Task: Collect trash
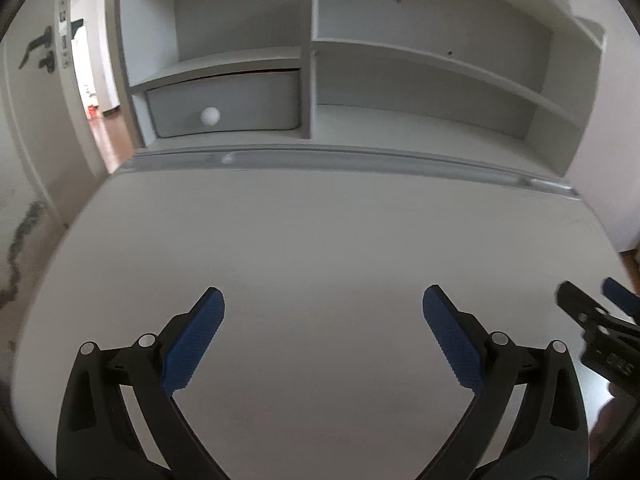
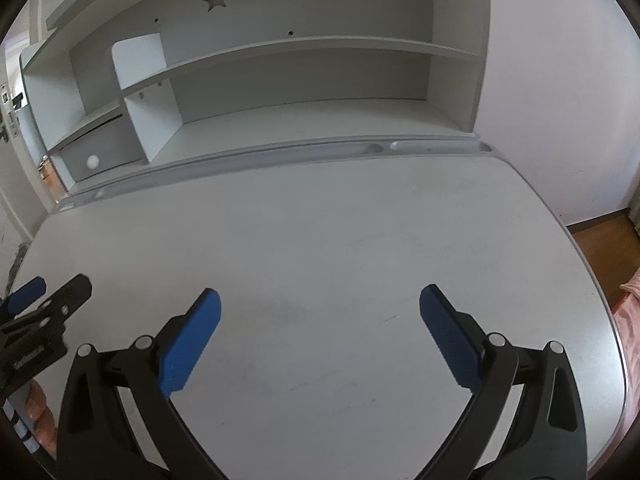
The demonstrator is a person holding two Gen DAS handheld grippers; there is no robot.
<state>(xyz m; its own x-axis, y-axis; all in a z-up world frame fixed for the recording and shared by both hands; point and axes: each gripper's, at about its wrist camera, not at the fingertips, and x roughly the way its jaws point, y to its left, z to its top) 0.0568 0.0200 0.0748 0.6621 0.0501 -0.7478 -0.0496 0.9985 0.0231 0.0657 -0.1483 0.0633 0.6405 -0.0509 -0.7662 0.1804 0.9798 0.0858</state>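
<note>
Above the desk (image 1: 320,240), both grippers' jaws wide apart.

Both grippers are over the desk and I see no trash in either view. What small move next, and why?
Probably turn both cameras away from the desk to search elsewhere: the left gripper and right gripper hang open with nothing between them, and the shelves show no trash.
</note>
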